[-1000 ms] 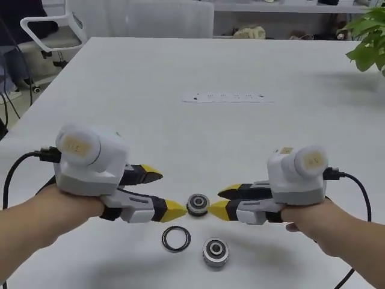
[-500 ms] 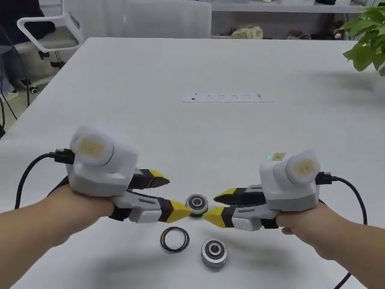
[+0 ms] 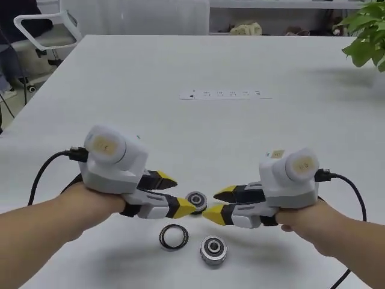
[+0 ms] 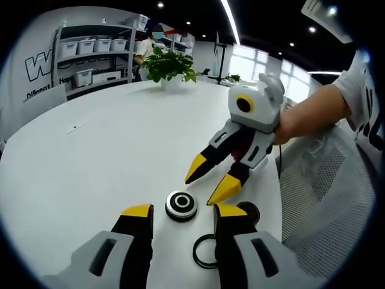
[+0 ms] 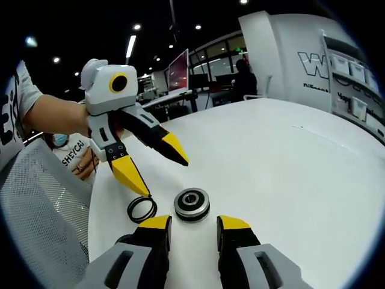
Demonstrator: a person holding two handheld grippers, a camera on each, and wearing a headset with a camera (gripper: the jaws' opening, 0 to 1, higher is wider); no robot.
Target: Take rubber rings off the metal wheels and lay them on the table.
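Note:
A small metal wheel (image 3: pixel 195 200) with a dark rubber ring around it lies on the white table (image 3: pixel 228 138). Both grippers point at it from opposite sides. My left gripper (image 3: pixel 177 194) is open, its lower tip touching or almost touching the wheel. My right gripper (image 3: pixel 215 202) is open too, tips just right of the wheel. In the left gripper view the wheel (image 4: pixel 181 205) sits just beyond my own gripper (image 4: pixel 183 211), facing the right gripper (image 4: pixel 201 189). In the right gripper view the wheel (image 5: pixel 192 204) lies ahead of my gripper (image 5: pixel 195 223). A loose black rubber ring (image 3: pixel 174 236) lies flat nearby.
A second wheel (image 3: pixel 213 249) with a silver rim lies near the table's front edge, right of the loose ring. A white power strip (image 3: pixel 224 94) lies farther back. A green plant (image 3: pixel 367 42) stands at the far right. Cables trail from both grippers.
Both grippers have drawn closer together around the wheel, the left one shifting right. Both stay open. The wheels and the loose ring have not moved.

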